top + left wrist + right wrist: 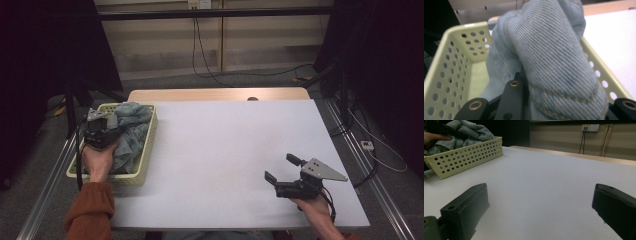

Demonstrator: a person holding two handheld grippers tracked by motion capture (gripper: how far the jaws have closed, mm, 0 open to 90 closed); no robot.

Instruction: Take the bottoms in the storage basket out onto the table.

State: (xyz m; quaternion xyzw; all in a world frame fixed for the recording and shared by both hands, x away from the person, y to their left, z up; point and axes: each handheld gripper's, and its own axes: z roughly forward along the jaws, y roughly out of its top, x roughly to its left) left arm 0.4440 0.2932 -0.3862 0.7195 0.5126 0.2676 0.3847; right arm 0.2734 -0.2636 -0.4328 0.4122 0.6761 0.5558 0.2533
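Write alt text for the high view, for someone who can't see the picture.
A person's left gripper is shut on crumpled light blue denim cloth inside a pale yellow perforated plastic basket at the white table's left edge. The right gripper rests open above the table's near right corner, holding nothing.

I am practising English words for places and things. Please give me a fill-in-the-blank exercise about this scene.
1. The denim cloth lies in a pale yellow ____.
2. The left tongs are shut on the ____ cloth.
3. The jaws of the right tongs are ____, with nothing between them.
4. The basket stands on the white ____.

Missing words: basket; denim; open; table
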